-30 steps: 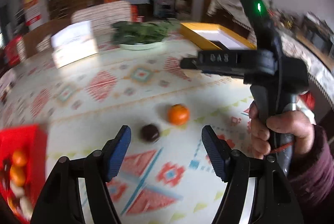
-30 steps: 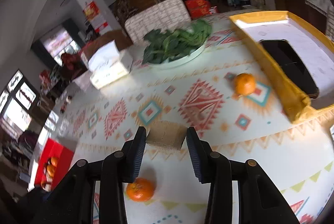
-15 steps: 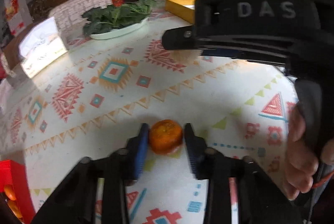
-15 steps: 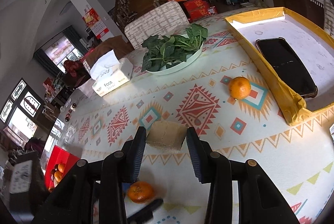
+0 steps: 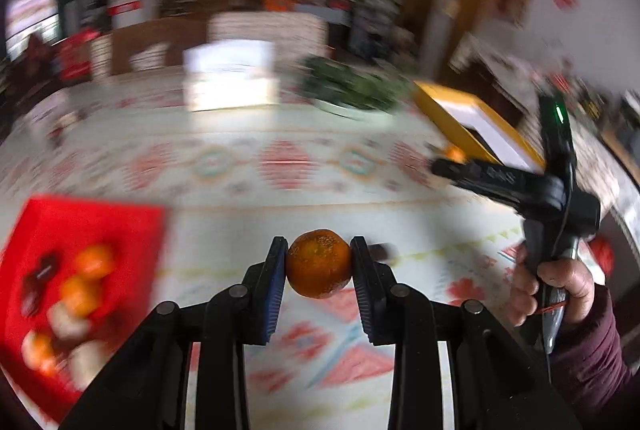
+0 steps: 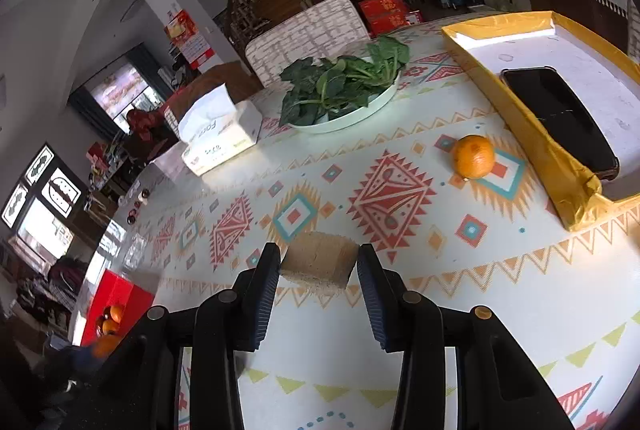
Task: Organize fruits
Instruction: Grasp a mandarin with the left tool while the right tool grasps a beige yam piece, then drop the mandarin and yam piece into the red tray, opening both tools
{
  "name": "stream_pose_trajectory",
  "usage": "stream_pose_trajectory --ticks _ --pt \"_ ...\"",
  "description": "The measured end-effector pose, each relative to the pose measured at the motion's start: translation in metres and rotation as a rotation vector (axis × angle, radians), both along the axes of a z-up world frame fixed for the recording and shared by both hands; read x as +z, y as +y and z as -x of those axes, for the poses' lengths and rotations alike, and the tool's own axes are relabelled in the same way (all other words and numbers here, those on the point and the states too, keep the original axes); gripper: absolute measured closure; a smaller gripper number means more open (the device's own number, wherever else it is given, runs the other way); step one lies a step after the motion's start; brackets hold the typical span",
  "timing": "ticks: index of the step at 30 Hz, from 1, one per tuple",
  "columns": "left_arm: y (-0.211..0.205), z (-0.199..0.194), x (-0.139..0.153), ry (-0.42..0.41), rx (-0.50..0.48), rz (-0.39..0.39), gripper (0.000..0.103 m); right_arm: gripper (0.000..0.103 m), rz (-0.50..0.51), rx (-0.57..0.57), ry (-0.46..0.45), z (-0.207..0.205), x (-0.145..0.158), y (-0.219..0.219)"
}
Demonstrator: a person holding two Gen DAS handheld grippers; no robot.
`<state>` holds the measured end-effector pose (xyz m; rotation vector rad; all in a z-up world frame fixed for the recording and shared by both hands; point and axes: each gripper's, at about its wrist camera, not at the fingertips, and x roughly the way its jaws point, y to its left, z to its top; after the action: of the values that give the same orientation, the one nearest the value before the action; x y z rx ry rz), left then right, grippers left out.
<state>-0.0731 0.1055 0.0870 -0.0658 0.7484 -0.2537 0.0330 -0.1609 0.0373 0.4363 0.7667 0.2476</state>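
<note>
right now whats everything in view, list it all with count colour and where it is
held orange: 1, orange, between left gripper's pads
loose orange: 1, orange, on tablecloth beside yellow tray
brown block: 1, tan, between right gripper's pads
red box: 1, red, table's left, holding several fruits
yellow tray: 1, yellow, table's right
phone: 1, black, in tray
plate of greens: 1, white plate, far side
tissue box: 1, white, left of plate
left gripper: black
right gripper: black
hand: 1, holding right gripper
</note>
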Motion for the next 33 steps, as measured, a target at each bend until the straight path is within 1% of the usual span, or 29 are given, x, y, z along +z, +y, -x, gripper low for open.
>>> stream_pose_trajectory --ticks 3,5,6,8,9,11,13,17,20,23,26,31,33 --pt "0.06 0.021 0.006 -0.015 0.136 0.021 0.072 0.059 0.035 0.027 -0.006 0.003 -0.001 0.013" --pt "0.093 0.03 0.007 -0.021 0.223 0.019 0.072 0.059 0.048 0.053 -0.009 0.004 -0.001 0.023" --pt "0.116 0.038 0.006 -0.02 0.284 0.014 0.072 0.059 0.057 0.057 -0.006 0.004 -0.001 0.029" --pt "0.142 0.046 0.003 -0.015 0.346 0.018 0.072 0.059 0.085 0.067 0.0 0.007 0.003 0.042" --pt "0.158 0.052 0.0 -0.006 0.374 0.03 0.072 0.059 0.092 0.09 -0.005 0.011 0.008 0.052" --pt "0.173 0.06 -0.007 0.006 0.401 0.041 0.072 0.059 0.093 0.13 -0.014 0.018 0.017 0.07" --pt "0.181 0.062 -0.015 0.023 0.4 0.062 0.072 0.059 0.087 0.19 -0.022 0.022 0.028 0.096" --pt "0.177 0.065 -0.026 0.046 0.362 0.074 0.072 0.059 0.108 0.319 -0.03 0.027 0.04 0.16" --pt "0.171 0.064 -0.035 0.063 0.348 0.051 0.072 0.059 0.136 0.403 -0.021 0.028 0.037 0.207" --pt "0.178 0.064 -0.043 0.084 0.377 0.034 0.072 0.059 0.172 0.467 -0.016 0.031 0.031 0.25" --pt "0.185 0.063 -0.049 0.095 0.397 0.029 0.072 0.059 0.187 0.513 -0.005 0.029 0.024 0.282" --pt "0.191 0.065 -0.054 0.096 0.404 0.073 0.07 0.06 0.167 0.585 0.032 0.016 0.019 0.333" --pt "0.193 0.067 -0.053 0.086 0.401 0.095 0.063 0.06 0.173 0.6 0.043 0.013 0.017 0.347"
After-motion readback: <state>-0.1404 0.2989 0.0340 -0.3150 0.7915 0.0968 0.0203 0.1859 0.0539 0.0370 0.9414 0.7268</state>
